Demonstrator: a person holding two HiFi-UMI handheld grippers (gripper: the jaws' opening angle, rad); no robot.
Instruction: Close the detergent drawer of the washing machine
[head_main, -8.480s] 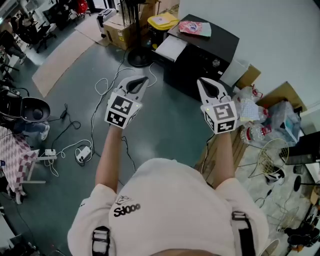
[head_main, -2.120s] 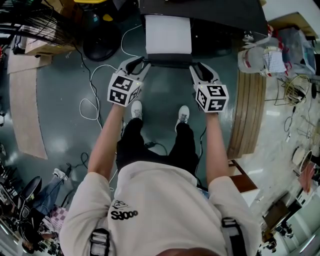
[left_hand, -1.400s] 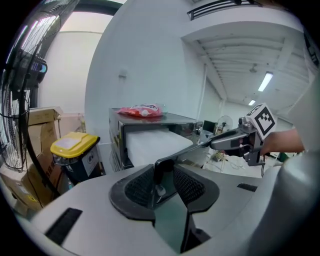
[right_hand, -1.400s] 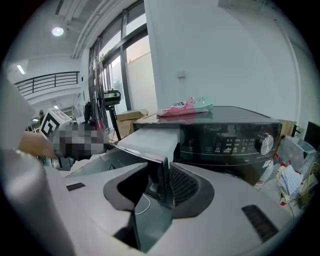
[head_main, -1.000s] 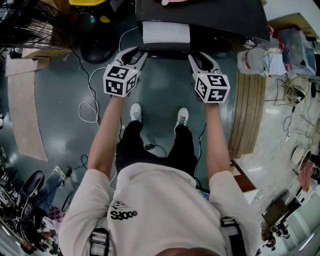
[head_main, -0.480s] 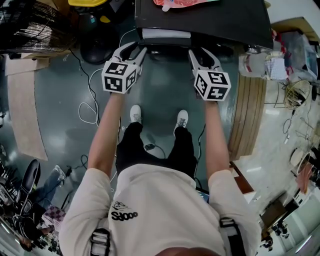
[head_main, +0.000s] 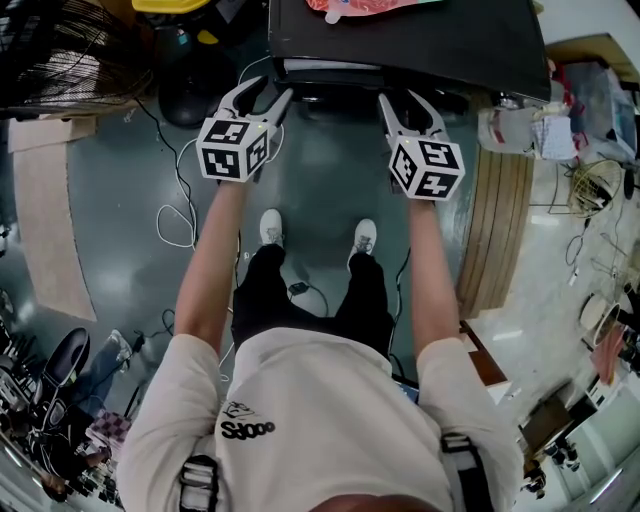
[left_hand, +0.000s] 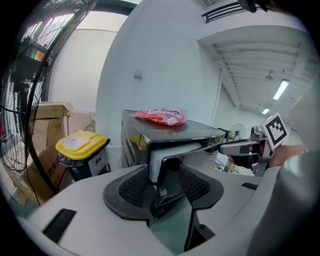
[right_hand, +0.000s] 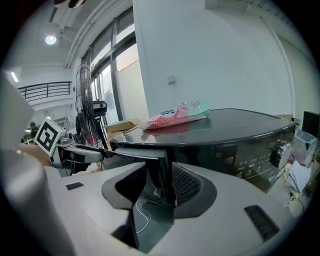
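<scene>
The black washing machine (head_main: 420, 40) stands at the top of the head view. Its white detergent drawer (head_main: 330, 68) is pushed almost fully in, only a thin strip showing. My left gripper (head_main: 258, 97) sits at the drawer front's left end and my right gripper (head_main: 405, 105) at its right end. In the left gripper view the drawer's dark front edge (left_hand: 172, 167) lies between the jaws of the left gripper (left_hand: 167, 182), which are opening, with a gap beside it. The right gripper (right_hand: 160, 187) is also opening around the front edge (right_hand: 162, 175).
A pink packet (head_main: 370, 5) lies on the machine's top. A yellow-lidded bin (left_hand: 80, 145) and a standing fan (head_main: 60, 50) are to the left. Cables (head_main: 185, 215) trail on the floor, and a wooden pallet (head_main: 495, 220) with clutter stands to the right.
The drawer has slid from sticking well out to almost flush with the machine. Both grippers moved toward the machine with it, and their jaws have spread wider.
</scene>
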